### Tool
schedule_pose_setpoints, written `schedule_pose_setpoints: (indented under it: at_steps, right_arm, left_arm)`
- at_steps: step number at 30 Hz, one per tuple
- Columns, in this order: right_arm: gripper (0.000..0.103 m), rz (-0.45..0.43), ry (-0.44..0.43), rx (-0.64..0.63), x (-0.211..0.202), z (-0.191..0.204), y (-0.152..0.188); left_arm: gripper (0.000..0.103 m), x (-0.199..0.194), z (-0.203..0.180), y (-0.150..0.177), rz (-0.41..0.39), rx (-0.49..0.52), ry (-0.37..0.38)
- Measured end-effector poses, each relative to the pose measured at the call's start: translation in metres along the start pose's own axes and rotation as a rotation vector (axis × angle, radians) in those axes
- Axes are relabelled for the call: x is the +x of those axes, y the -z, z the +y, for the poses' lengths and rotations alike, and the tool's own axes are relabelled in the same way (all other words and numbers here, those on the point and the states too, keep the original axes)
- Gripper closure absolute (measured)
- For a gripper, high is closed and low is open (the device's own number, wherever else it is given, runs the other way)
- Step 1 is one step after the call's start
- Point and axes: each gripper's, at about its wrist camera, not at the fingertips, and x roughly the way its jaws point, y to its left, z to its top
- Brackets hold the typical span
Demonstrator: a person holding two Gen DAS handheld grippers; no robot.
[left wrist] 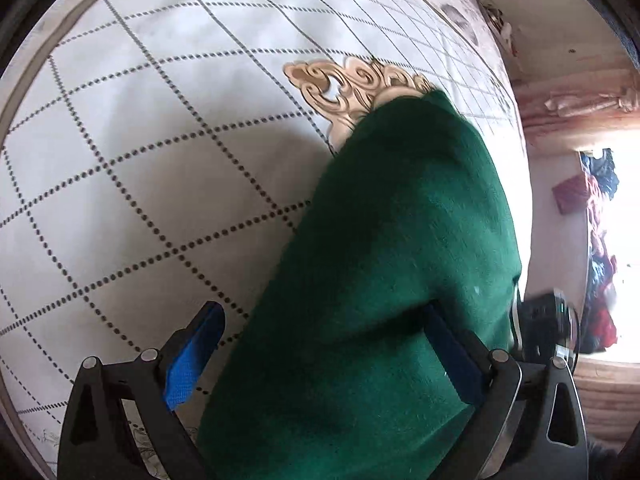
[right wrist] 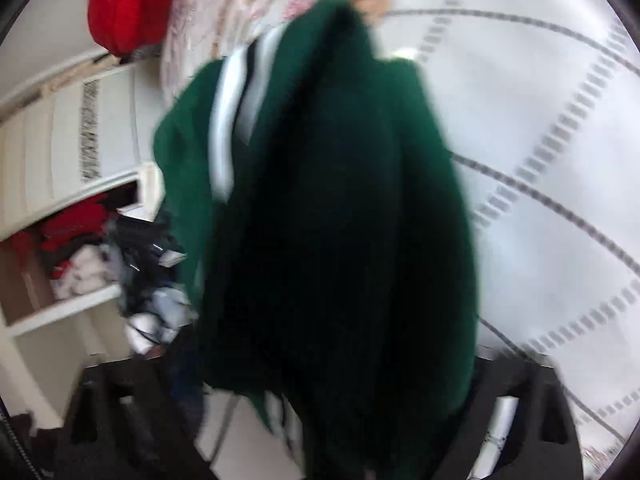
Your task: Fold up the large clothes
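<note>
A dark green garment [left wrist: 392,248] with white and dark stripes [right wrist: 228,116] hangs over a white bed cover. In the left wrist view my left gripper [left wrist: 320,356] is open; the cloth drapes between its blue pads [left wrist: 192,356] and over the right one. In the blurred right wrist view the garment [right wrist: 340,220] fills the middle and hangs down across my right gripper [right wrist: 320,412]. Its fingertips are hidden by the cloth, so its state does not show.
The bed cover [left wrist: 160,140] is white with dotted grid lines and a tan ornament [left wrist: 344,84]. The bed edge runs on the right [left wrist: 524,184]. Piled clothes [left wrist: 600,248] lie beyond it. A shelf with clothes [right wrist: 80,264] and a red item [right wrist: 128,4] show at left.
</note>
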Motion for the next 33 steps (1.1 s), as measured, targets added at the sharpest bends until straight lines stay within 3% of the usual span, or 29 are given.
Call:
schedule_pose_setpoints:
  at_steps: [3,6,10,13,15,18,21,26,33]
  right_arm:
    - [0.020,0.010,-0.043,-0.062,0.002,0.024,-0.020]
    - [0.018,0.055,0.081,-0.156,0.008,0.039,-0.040]
    - [0.015,0.115,0.062,-0.115,0.020,0.032,-0.048]
    - [0.032,0.068,0.126,-0.108,0.024,0.045,-0.047]
    - [0.040,0.036,0.138,-0.097,0.026,0.051,-0.045]
    - [0.051,0.010,0.144,-0.081,0.022,0.062,-0.041]
    - [0.057,0.003,0.137,-0.067,0.022,0.081,-0.054]
    - [0.058,-0.022,0.124,-0.066,-0.024,0.117,-0.079]
    - [0.059,-0.069,0.156,-0.114,-0.082,0.179,-0.174]
  left_arm:
    - [0.001,-0.007,-0.002,0.005,-0.001,0.024,-0.018]
    - [0.001,-0.006,0.007,0.004,-0.003,-0.003,0.026]
    - [0.004,-0.006,0.002,0.006,-0.064,0.000,0.050]
    - [0.022,-0.013,-0.011,0.011,-0.146,0.055,0.017]
    - [0.042,-0.021,-0.015,0.011,-0.173,0.054,0.015]
    - [0.050,-0.035,-0.024,0.006,-0.184,0.040,0.009]
    - [0.051,-0.043,-0.038,-0.003,-0.188,0.042,-0.006]
    - [0.051,-0.055,-0.068,-0.036,-0.210,0.047,0.004]
    - [0.051,-0.057,-0.106,-0.122,-0.256,0.044,0.031]
